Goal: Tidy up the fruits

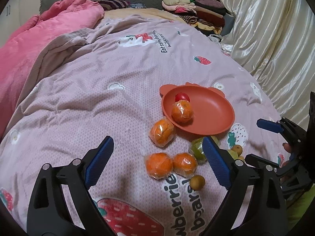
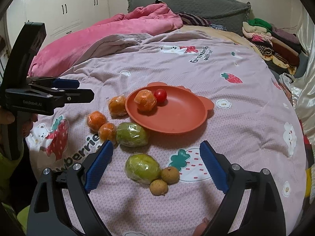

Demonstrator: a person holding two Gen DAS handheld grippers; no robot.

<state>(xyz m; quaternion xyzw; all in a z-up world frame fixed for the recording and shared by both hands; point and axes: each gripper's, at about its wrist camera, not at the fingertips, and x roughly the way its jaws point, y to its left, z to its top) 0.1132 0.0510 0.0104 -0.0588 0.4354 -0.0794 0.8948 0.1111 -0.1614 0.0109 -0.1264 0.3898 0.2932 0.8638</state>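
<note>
Left wrist view: the left claw (image 1: 157,162) hangs over the bed's strawberry-print quilt (image 1: 82,102) with its jaws spread wide and nothing between the pads. Two wrapped oranges (image 1: 158,164) lie side by side just ahead of it, a third wrapped orange (image 1: 161,131) touches the rim of the terracotta plate (image 1: 212,118) at eleven o'clock from them, and a fourth orange (image 1: 182,111) sits on the plate beside a cherry tomato (image 1: 182,97).

Right wrist view: the right claw (image 2: 156,166) is also spread and empty. A wrapped green fruit (image 2: 142,168) lies between its fingers, two longans (image 2: 170,175) touching it at four o'clock, another green fruit (image 2: 132,134) at twelve.

The risk, as I judge it: slick wrap and the soft quilt could let round fruit squirt from closing pads, and the longans may roll off when their neighbour is lifted.
</note>
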